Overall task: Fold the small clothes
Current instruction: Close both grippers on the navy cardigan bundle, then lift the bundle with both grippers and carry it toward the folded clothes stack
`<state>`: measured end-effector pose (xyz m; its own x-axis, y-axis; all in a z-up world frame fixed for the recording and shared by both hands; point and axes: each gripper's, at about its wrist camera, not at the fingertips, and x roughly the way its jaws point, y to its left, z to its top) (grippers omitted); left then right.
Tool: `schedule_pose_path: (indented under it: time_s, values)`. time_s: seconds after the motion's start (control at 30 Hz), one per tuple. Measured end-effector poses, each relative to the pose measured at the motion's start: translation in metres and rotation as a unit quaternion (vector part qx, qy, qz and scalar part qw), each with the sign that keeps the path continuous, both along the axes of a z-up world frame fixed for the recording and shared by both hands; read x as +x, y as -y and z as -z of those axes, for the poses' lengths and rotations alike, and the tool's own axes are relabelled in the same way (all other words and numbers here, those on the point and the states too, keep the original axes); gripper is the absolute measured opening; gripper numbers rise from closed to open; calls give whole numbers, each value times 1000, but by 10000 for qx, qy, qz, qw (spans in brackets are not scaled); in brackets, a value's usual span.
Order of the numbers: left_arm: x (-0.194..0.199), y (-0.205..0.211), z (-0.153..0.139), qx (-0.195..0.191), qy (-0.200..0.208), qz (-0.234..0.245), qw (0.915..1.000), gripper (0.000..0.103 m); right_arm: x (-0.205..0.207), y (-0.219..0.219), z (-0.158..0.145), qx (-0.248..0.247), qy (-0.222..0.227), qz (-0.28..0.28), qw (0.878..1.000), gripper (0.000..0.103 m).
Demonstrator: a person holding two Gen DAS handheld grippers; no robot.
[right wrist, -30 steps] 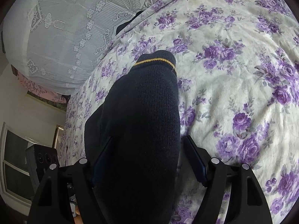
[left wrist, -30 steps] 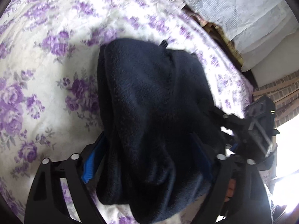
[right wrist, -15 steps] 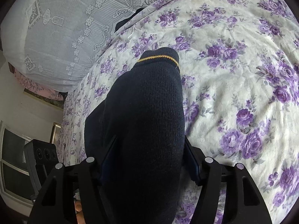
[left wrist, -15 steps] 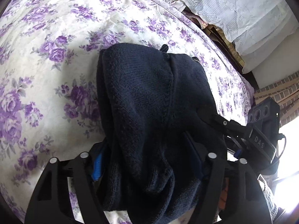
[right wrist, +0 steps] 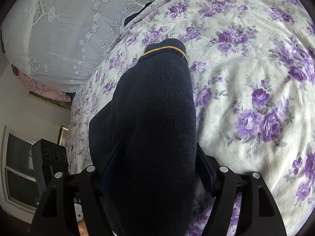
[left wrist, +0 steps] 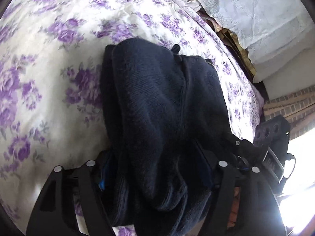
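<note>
The dark blue sweater (left wrist: pixel 157 108) lies on the bed (left wrist: pixel 49 68), on a sheet with purple flowers, and it fills the middle and the lower part of both views. In the left wrist view it looks already doubled: at its left side two edges run one over the other, and a seam goes down the middle. In the right wrist view a long narrow part, probably a sleeve, reaches toward the upper middle of the frame and ends in a cuff with a thin yellow line (right wrist: pixel 165 49).

The left gripper (left wrist: pixel 155 169) has its fingers (left wrist: pixel 103 175) on both sides of a thick bunch of the knit, and they seem to press on it. The right gripper (right wrist: pixel 157 169) holds the sleeve part between its fingers (right wrist: pixel 206 173), but these are opening now, so I judge this grip is being let go.

My reading is that the folding is about in the middle. At least one fold seems done, and the sleeve seems just laid over the body. What is left, as far as the pictures show: to free the cloth, to smooth it, and probably one more fold to make a compact packet. No other clothes are clearly seen, except a small dark thing at the far edge of the bed (right wrist: pixel 135 15), which I cannot identify.
</note>
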<state>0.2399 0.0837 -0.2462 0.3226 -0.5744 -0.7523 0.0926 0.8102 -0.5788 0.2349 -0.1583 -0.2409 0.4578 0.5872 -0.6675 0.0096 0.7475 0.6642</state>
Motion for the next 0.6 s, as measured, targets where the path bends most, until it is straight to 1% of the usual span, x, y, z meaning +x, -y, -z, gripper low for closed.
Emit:
schedule_pose_path:
  time_s: [0.03, 0.1, 0.13, 0.2, 0.27, 0.4, 0.6]
  values:
    - [0, 1, -1, 16, 24, 28, 10000, 64, 0, 0, 0, -8, 13, -27, 10000, 72]
    - [-1, 0, -3, -21, 31, 31, 10000, 54, 1, 0, 0, 8, -58, 7, 10000, 70]
    - [-3, 0, -5, -15, 43, -1, 10000, 52, -1, 1, -2, 40, -82, 84, 9999, 65]
    - [-7, -1, -12, 78, 113, -33, 9999, 44, -7, 4, -4, 190, -103, 276, 9994, 61]
    - [-14, 4, -23, 271, 248, 42, 9993, 40, -15, 7, -8, 236, -85, 346, 9991, 59]
    - [-38, 11, -42, 382, 395, 218, 9982, 39, -36, 17, -15, 445, -243, 403, 9979, 59]
    - [-83, 11, -67, 404, 532, 265, 9974, 39, -80, 19, -42, 466, -179, 262, 9984, 59]
